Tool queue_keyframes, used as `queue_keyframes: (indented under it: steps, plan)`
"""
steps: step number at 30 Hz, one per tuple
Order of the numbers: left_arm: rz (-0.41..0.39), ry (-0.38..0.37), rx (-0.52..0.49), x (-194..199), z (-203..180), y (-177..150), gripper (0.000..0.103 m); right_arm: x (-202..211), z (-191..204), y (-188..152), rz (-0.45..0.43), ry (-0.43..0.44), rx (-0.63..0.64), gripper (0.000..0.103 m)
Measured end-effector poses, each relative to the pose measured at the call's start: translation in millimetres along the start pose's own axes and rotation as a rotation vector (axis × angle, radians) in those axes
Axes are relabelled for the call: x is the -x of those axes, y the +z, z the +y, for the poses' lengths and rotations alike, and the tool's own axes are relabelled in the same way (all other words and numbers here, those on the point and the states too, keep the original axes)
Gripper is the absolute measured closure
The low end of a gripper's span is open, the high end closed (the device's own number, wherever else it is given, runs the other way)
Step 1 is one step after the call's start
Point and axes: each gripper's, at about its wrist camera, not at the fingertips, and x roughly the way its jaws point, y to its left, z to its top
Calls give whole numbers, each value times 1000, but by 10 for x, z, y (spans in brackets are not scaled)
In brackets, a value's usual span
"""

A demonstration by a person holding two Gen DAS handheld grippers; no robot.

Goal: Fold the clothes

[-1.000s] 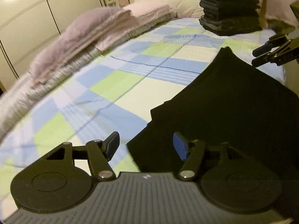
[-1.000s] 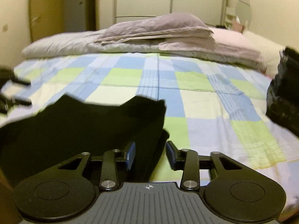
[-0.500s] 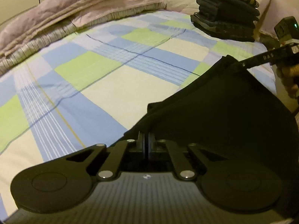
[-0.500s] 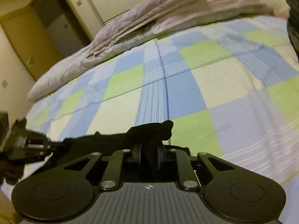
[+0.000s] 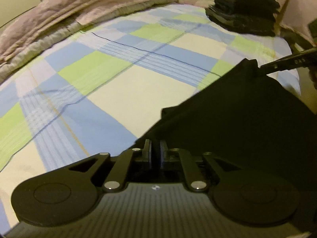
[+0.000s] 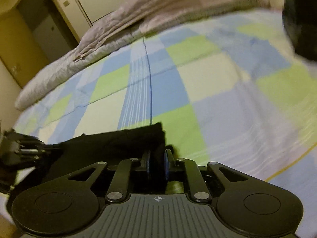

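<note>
A black garment (image 5: pixel 237 119) lies on the checked bed sheet (image 5: pixel 118 79), its far edge pulled straight between my two grippers. My left gripper (image 5: pixel 155 153) pinches the near corner; its jaws are opening slightly, with cloth still between the pads. In the left wrist view my right gripper (image 5: pixel 263 67) holds the opposite corner. In its own view the right gripper (image 6: pixel 157 161) has a thick fold of the black garment (image 6: pixel 118 140) between its pads, jaws easing open. The left gripper (image 6: pixel 43 148) shows at the left edge there.
A stack of folded dark clothes (image 5: pixel 243 6) stands at the far right of the bed. Folded grey-pink quilts (image 5: pixel 69 10) lie along the far side. White wardrobe doors and a brown door (image 6: pixel 29 39) are beyond the bed.
Both grippers went from open to closed on the garment's corners. They moved forward and lower, and the edge between them now runs taut.
</note>
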Motion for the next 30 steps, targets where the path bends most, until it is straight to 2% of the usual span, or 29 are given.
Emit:
queue_keyframes:
  steps: [2, 3, 7, 10, 12, 13, 14, 15, 17, 18, 21, 25, 27, 30]
  plan:
    - [-26, 22, 21, 144, 38, 7, 94, 149, 194, -9, -55, -53, 82, 57]
    - [-39, 26, 33, 212, 49, 21, 94, 216, 288, -21, -80, -58, 121, 54]
    - [-57, -12, 25, 320, -59, 152, 94, 273, 619, -58, -101, 39, 237, 54]
    - [-19, -52, -26, 156, -235, 208, 94, 55, 847, -31, -52, 99, 306, 54]
    - [31, -60, -37, -51, -285, 180, 94, -187, 923, -21, -3, 89, 354, 54]
    - [55, -57, -39, -150, -296, 156, 94, -332, 921, -32, 26, 49, 389, 55]
    - [65, -48, -37, -222, -288, 125, 94, -426, 876, -41, 43, 24, 395, 68]
    - [66, -43, -30, -269, -264, 108, 94, -480, 795, -47, 52, 12, 381, 75]
    - [67, -48, 0, -322, -194, 115, 94, -545, 635, -60, 61, -6, 343, 100]
    - [69, -49, 8, -353, -167, 125, 94, -522, 562, -72, 57, -10, 321, 103]
    - [87, -39, -7, -438, -154, 188, 95, -534, 395, -114, 52, 23, 257, 103]
    - [111, -24, -30, -489, -170, 273, 96, -502, 373, -32, 72, 39, 234, 103]
    - [107, -3, -43, -386, -194, 272, 96, -402, 415, 4, 89, 21, 229, 103]
    - [69, 36, -56, -99, -245, 214, 96, -115, 581, -72, 73, -72, 293, 103]
